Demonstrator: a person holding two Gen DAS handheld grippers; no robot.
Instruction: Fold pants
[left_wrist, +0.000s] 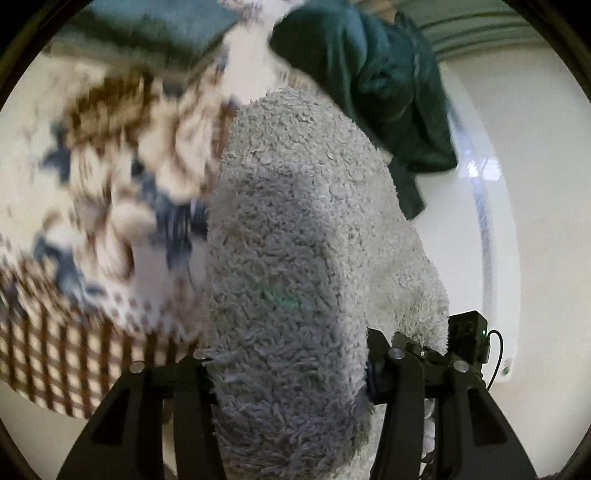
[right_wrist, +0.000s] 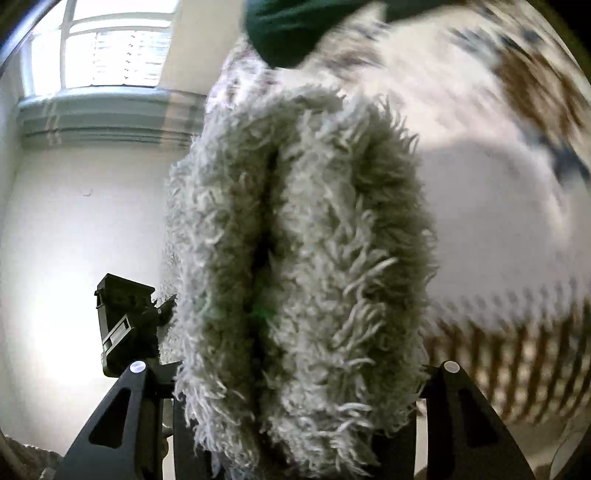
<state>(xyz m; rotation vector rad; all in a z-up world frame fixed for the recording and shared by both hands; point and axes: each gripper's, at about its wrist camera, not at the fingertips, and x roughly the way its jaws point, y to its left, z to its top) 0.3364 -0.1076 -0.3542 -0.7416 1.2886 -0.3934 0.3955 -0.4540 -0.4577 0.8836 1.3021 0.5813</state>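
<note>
The pants are fluffy pale grey fleece. My left gripper is shut on a thick bunch of this fleece, which rises in front of the lens. My right gripper is shut on another bunch of the same fleece pants, folded with a dark crease down its middle. Each view shows the other gripper close beside it: the right one at the lower right of the left wrist view, the left one at the lower left of the right wrist view. The fingertips are hidden in the pile.
A cream blanket with brown and blue pattern lies blurred behind the pants, also in the right wrist view. A dark green garment lies beyond. A white wall and a window stand on the left.
</note>
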